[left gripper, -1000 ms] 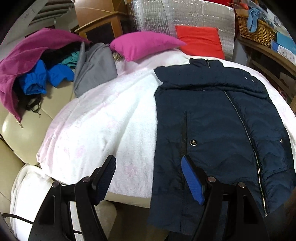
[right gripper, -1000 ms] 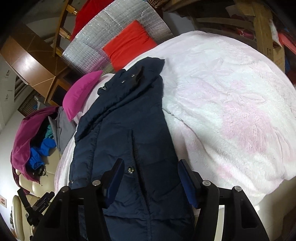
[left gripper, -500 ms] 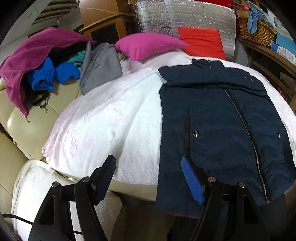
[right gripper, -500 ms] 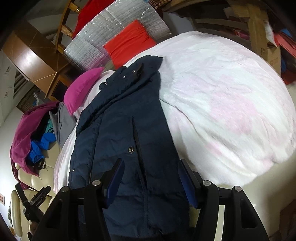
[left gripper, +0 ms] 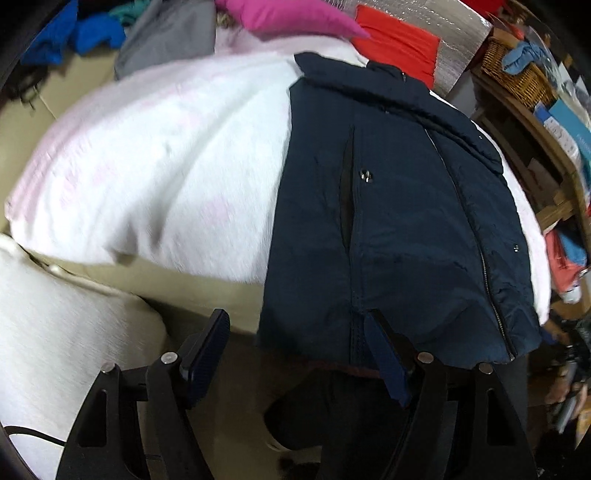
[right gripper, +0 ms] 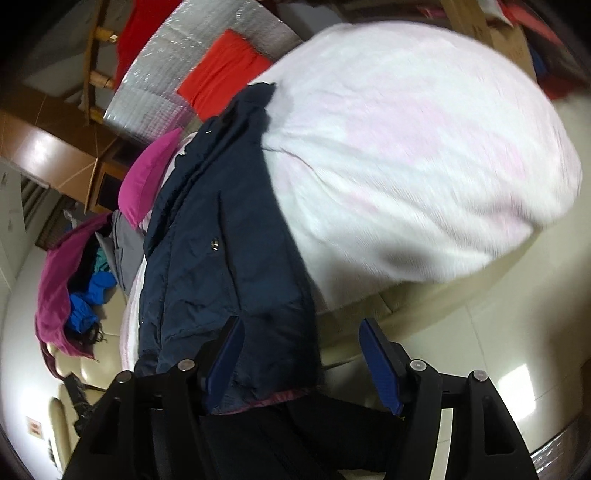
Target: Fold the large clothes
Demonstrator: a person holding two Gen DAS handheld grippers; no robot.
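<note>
Both claws, left [left gripper: 297, 352] and right [right gripper: 301, 360], spread, grasping nothing, by navy jacket [left gripper: 391, 229] hem; blue cloth [left gripper: 526, 57] in wicker basket [left gripper: 515, 74]

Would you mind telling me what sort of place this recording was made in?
Most likely a lived-in home, perhaps a living room: a navy jacket lies on a white blanket over a cream sofa, beside a pink cushion and heaped clothes.

Dim indoor light, heavy motion blur (worst on blanket [right gripper: 424, 155]), fisheye-bent edges, perhaps overhead source.
</note>
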